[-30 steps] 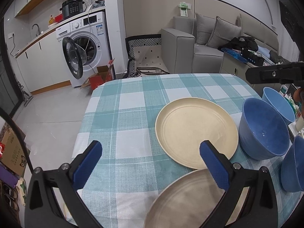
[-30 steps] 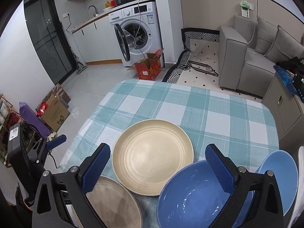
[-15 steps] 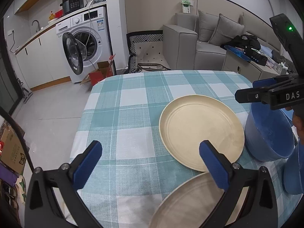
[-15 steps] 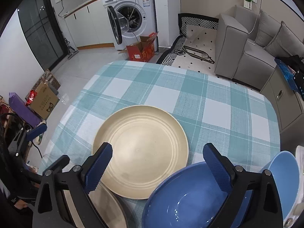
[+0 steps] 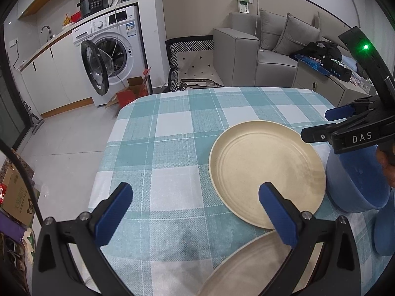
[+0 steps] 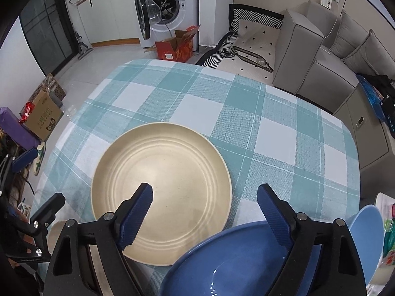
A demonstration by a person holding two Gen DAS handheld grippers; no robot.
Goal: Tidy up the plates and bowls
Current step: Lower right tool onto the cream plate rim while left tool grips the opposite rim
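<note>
While the left claw (image 5: 195, 212) is hanging open over the checked counter (image 5: 172, 148), the right claw (image 6: 205, 204) is closing, nothing gripped, above the blue bowl (image 6: 234, 259) beside the cream plate (image 6: 160, 180).

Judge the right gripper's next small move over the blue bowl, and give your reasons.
Probably lower a little further so the fingers straddle the near blue bowl's rim. The right gripper hangs above that rim, its jaws closing with nothing pressed between them yet; the cream plate lies beside the bowl.
</note>
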